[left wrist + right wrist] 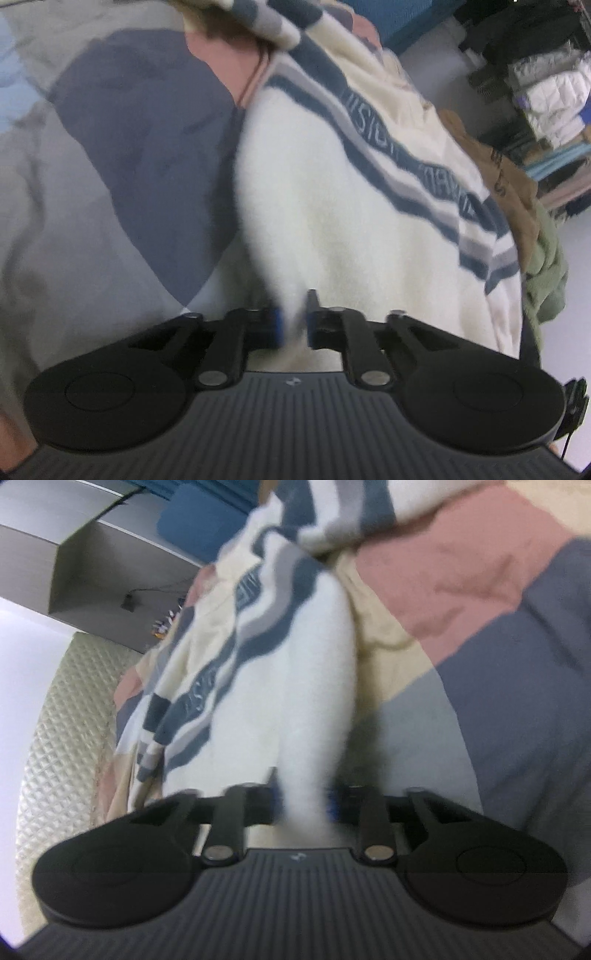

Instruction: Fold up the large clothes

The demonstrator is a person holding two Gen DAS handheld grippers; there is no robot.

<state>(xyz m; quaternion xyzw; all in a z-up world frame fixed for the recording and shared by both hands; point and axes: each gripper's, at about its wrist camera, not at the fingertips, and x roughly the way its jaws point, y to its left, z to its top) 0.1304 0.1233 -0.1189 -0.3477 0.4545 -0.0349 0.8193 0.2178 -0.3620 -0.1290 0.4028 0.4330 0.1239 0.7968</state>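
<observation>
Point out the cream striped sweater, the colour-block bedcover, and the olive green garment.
cream knit sweater with navy stripes [314, 221]: left wrist view, plain body.
colour-block bedcover [517, 686]: right wrist view, navy patch.
olive green garment [546, 280]: left wrist view, crumpled edge.

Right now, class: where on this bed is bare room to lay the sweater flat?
Free: the grey, navy and pink quilt left of the cream striped sweater, the same bare cover seen right of it in the right wrist view. Crowded: the brown and green clothes at the sweater's far edge.
</observation>
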